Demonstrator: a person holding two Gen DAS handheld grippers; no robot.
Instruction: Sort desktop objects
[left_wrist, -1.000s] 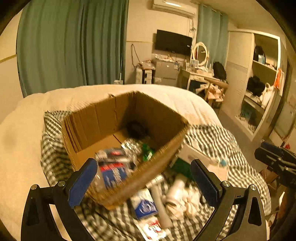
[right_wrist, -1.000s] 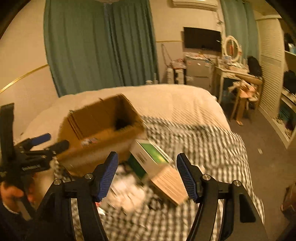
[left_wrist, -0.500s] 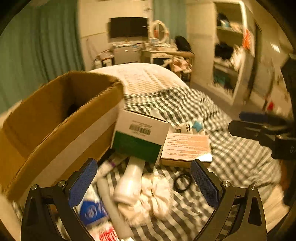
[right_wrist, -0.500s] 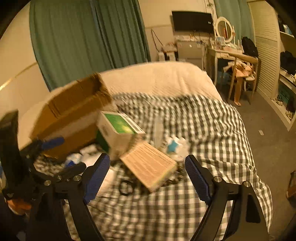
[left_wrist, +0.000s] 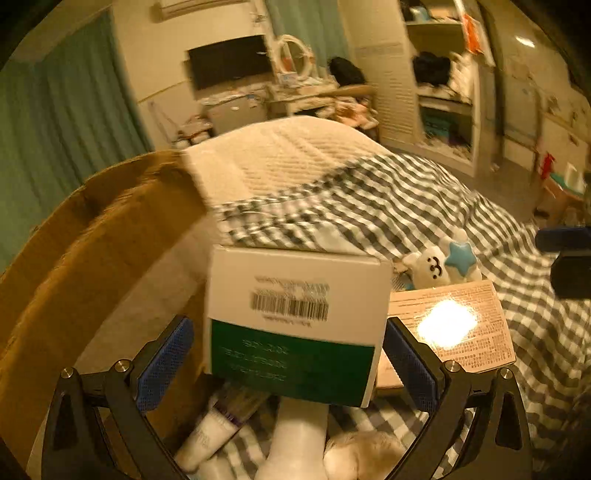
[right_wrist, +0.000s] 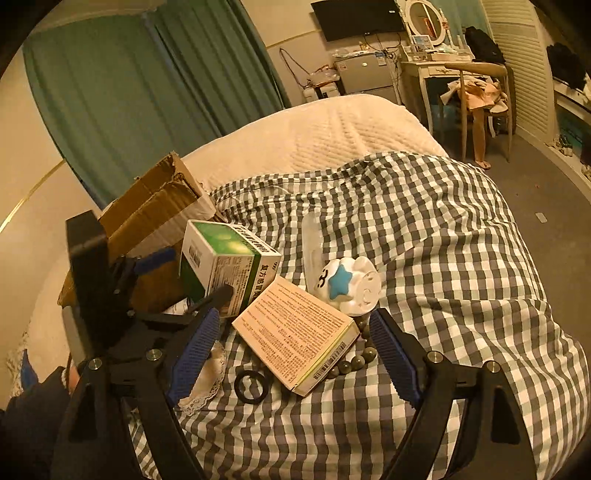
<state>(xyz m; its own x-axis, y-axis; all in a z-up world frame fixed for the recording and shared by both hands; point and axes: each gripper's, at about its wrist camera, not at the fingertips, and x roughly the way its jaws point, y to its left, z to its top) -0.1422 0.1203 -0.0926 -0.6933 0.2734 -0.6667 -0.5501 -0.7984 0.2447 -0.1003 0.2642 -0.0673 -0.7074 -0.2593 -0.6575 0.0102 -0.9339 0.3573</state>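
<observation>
Green-and-white box (left_wrist: 295, 325) sits between the spread left gripper (left_wrist: 288, 365) fingers — unclamped.

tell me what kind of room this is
Most likely a bedroom: the objects lie on a bed with a checked cover, a vanity desk with a round mirror stands by the wall, and a wall-mounted TV hangs beside it.

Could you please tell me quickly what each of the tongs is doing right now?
Left tongs: open, straddling the green box, not yet clamped.
Right tongs: open, empty, over the beige box.
</observation>
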